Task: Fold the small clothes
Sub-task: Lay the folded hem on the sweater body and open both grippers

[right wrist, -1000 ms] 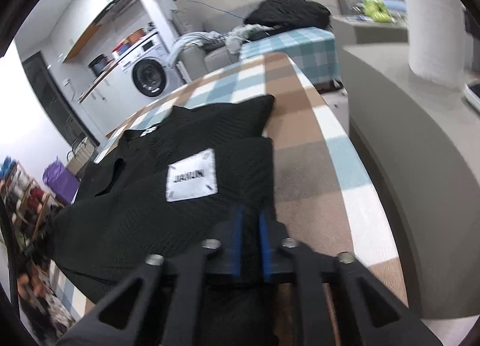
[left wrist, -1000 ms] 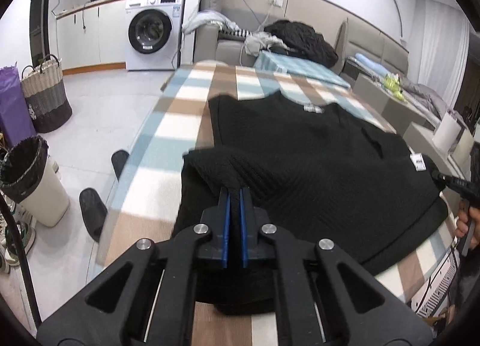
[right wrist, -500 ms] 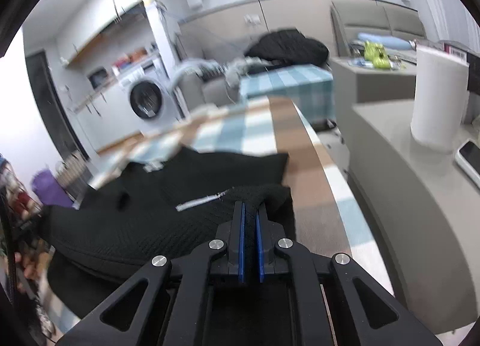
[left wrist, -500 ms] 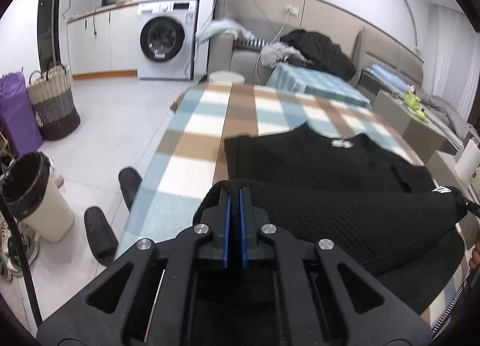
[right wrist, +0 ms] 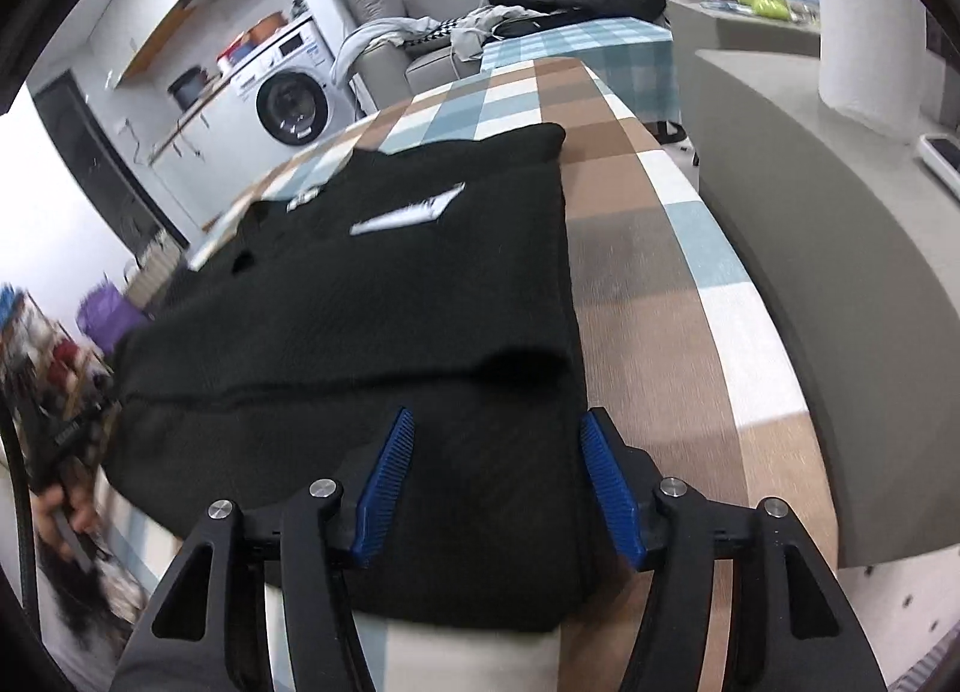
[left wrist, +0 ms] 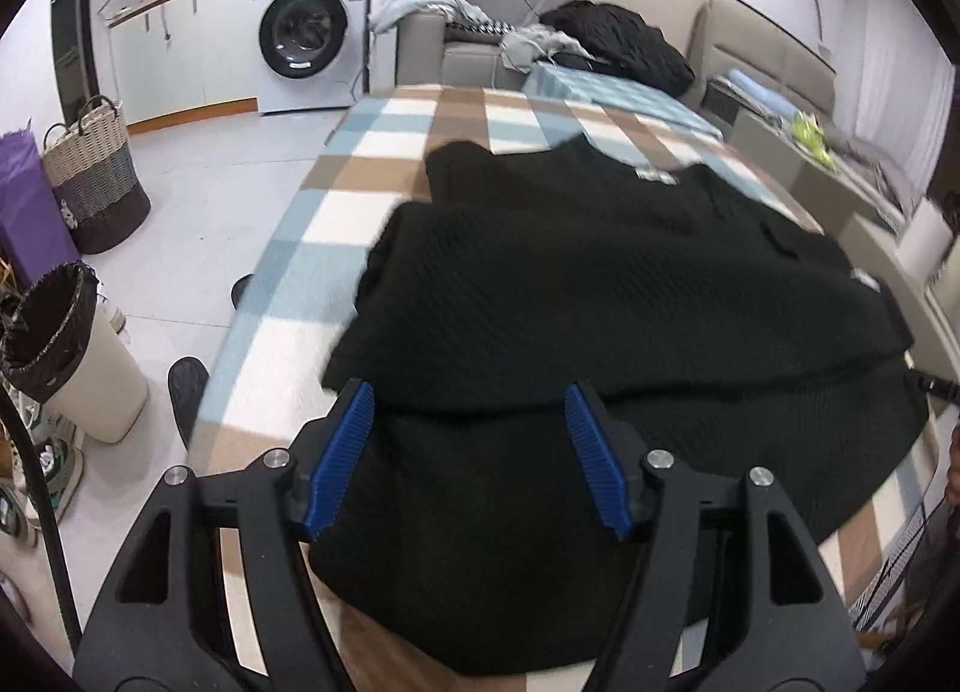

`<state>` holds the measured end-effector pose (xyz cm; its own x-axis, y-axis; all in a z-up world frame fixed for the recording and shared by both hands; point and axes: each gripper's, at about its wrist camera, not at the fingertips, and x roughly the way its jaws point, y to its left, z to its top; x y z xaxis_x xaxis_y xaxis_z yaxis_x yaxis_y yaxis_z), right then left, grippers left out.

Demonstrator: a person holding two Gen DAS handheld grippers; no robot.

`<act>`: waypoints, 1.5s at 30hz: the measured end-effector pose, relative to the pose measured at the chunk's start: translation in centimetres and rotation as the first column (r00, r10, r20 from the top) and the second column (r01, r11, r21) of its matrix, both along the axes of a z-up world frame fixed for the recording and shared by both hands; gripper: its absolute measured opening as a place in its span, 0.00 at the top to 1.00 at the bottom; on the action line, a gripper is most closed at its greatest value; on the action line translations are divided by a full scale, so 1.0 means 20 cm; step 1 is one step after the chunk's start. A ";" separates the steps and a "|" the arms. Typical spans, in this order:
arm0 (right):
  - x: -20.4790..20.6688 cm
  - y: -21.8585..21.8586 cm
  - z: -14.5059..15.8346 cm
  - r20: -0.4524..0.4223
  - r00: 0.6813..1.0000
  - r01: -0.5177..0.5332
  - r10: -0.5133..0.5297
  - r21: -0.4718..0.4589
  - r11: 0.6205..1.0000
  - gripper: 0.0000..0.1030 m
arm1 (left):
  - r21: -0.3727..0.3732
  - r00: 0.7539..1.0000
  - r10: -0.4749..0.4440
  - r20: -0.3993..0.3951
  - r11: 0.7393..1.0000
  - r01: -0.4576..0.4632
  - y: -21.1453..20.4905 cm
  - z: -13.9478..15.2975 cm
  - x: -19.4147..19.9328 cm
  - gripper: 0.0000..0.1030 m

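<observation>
- My left hand-held gripper (left wrist: 468, 455) stands with its blue pads apart; its jaws have just been opening, and nothing is pinched between them. The black sweater (left wrist: 600, 296) lies under and ahead of the gap, and the pads do not press on it.
- My right hand-held gripper (right wrist: 498, 479) is the same: jaws spread, just opened, with the sweater (right wrist: 384, 296) below the gap and no cloth caught between the pads.
- The sweater rests flat on the counter (left wrist: 384, 146), which has a checked cover of brown, blue and white squares. Its near part is folded over onto the rest, so a doubled edge runs across it just in front of both grippers.
- From the right wrist I see a white label (right wrist: 408, 215) on the upper layer, and the sweater's right edge lying near the counter's (right wrist: 654, 248) long side.
- Beyond the counter I see a washing machine (left wrist: 306, 35) against the far wall and a sofa piled with clothes (left wrist: 612, 41).
- On the floor to the left stand a lined bin (left wrist: 66, 356) and a woven basket (left wrist: 93, 176).
- A white paper roll (right wrist: 870, 26) stands on the grey surface to the right.
</observation>
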<state>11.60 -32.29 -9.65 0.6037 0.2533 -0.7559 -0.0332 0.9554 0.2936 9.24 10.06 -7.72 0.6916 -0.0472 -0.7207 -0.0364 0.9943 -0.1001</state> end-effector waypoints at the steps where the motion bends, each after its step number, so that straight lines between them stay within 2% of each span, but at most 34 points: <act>1: -0.02 0.02 0.01 0.019 1.000 -0.018 0.018 0.000 1.000 0.41 | 0.006 1.000 -0.002 -0.002 1.000 0.002 -0.01 -0.01 -0.01 0.39; 3: -0.05 0.06 0.01 0.034 0.999 -0.039 0.040 -0.031 0.999 0.37 | 0.015 1.000 -0.002 -0.001 1.000 0.002 -0.02 -0.02 -0.03 0.39; 5: -0.06 0.12 -0.01 0.028 0.998 -0.053 0.056 -0.099 0.994 0.38 | -0.006 1.000 -0.021 -0.001 1.000 0.021 -0.03 -0.02 -0.04 0.40; 6: -0.06 0.15 -0.01 0.029 0.997 -0.063 0.067 -0.125 0.990 0.40 | -0.011 0.999 -0.033 -0.006 0.999 0.033 -0.04 -0.02 -0.04 0.44; 7: -0.06 0.18 -0.02 0.032 0.996 -0.077 0.082 -0.150 0.986 0.49 | -0.006 0.999 -0.045 -0.009 0.999 0.045 -0.05 -0.02 -0.04 0.52; 8: -0.06 0.19 -0.02 0.034 0.996 -0.080 0.088 -0.176 0.981 0.62 | -0.001 0.998 -0.060 -0.016 0.998 0.060 -0.06 -0.03 -0.04 0.56; 9: -0.06 0.20 -0.02 0.033 0.995 -0.081 0.089 -0.191 0.978 0.68 | 0.013 0.997 -0.074 -0.031 0.997 0.075 -0.08 -0.04 -0.04 0.62; 10: -0.06 0.20 -0.02 0.030 0.995 -0.087 0.094 -0.194 0.977 0.73 | 0.026 0.997 -0.077 -0.031 0.997 0.078 -0.09 -0.04 -0.05 0.64; 14: -0.09 0.19 -0.02 0.030 0.994 -0.100 0.108 -0.198 0.975 0.81 | 0.051 0.996 -0.086 -0.027 0.995 0.087 -0.11 -0.04 -0.07 0.68; 25: -0.22 0.17 0.00 0.034 0.994 -0.096 0.105 -0.200 0.975 0.81 | 0.090 0.994 -0.109 -0.031 0.990 0.112 -0.14 -0.02 -0.25 0.68; 27: -0.26 0.17 0.00 0.035 0.994 -0.098 0.108 -0.206 0.974 0.79 | 0.092 0.994 -0.104 -0.029 0.990 0.107 -0.14 -0.02 -0.27 0.67; 28: -0.26 0.17 0.01 0.033 0.995 -0.091 0.099 -0.200 0.976 0.78 | 0.089 0.995 -0.098 -0.028 0.991 0.100 -0.13 -0.01 -0.28 0.64; 29: -0.26 0.15 0.02 0.039 0.996 -0.076 0.084 -0.183 0.980 0.73 | 0.089 0.995 -0.092 -0.026 0.992 0.094 -0.13 -0.01 -0.28 0.63; 32: -0.25 0.10 0.09 0.079 0.996 -0.029 0.038 -0.114 0.993 0.70 | 0.047 0.997 -0.072 -0.012 0.996 0.072 -0.10 0.02 -0.29 0.56; 35: -0.24 0.06 0.14 0.099 0.995 -0.010 0.010 -0.002 1.000 0.59 | -0.012 0.998 -0.055 0.025 0.998 0.056 -0.07 0.08 -0.30 0.52; 37: -0.22 0.04 0.15 0.088 0.996 0.002 -0.007 0.054 0.999 0.59 | -0.037 0.998 -0.051 0.049 0.998 0.052 -0.07 0.12 -0.31 0.45; 39: -0.21 0.03 0.19 0.094 0.994 0.043 -0.048 0.058 0.997 0.59 | -0.047 0.997 -0.049 0.057 0.998 0.052 -0.08 0.16 -0.32 0.40; 41: -0.19 0.03 0.23 0.098 0.993 0.054 -0.061 0.075 0.996 0.59 | -0.067 0.997 -0.043 0.058 0.997 0.047 -0.09 0.20 -0.30 0.39; 43: -0.17 0.04 0.29 0.111 0.991 0.075 -0.080 0.046 0.996 0.58 | -0.084 0.998 -0.038 0.059 0.996 0.043 -0.11 0.23 -0.29 0.39; 45: -0.15 0.05 0.32 0.116 0.991 0.064 -0.071 0.064 0.996 0.52 | -0.087 0.998 -0.036 0.051 0.995 0.040 -0.13 0.26 -0.25 0.35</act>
<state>8.57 -31.31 -3.23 0.7054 0.2514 -0.6628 -0.0072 0.9375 0.3478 4.26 7.40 -2.47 0.7227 -0.1357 -0.6777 0.0083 0.9822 -0.1878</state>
